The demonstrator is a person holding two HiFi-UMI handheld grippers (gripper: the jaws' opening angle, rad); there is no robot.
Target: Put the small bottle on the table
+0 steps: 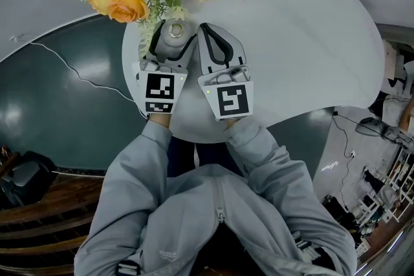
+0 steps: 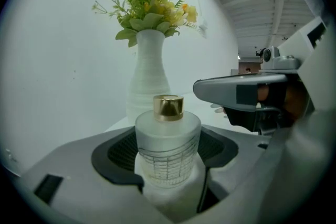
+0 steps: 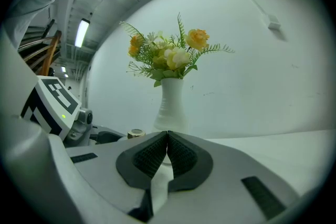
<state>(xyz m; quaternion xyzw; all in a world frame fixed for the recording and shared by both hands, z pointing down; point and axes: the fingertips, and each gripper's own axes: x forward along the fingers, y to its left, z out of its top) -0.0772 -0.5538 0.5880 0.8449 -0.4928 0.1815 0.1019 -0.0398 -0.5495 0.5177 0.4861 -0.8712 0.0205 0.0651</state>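
The small bottle (image 2: 168, 147) stands upright, gold cap up, grasped between the left gripper's (image 1: 173, 42) jaws over the white bench (image 1: 304, 48), near the vase (image 2: 148, 76). The right gripper's (image 3: 167, 152) jaws are clenched together, empty.

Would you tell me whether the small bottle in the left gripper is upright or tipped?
Upright. In the left gripper view the small bottle stands vertical, gold cap on top, with the left gripper shut on its sides.

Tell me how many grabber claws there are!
2. The left gripper is shut on the small bottle, near the vase. The right gripper is close beside it over the table, jaws together, holding nothing.
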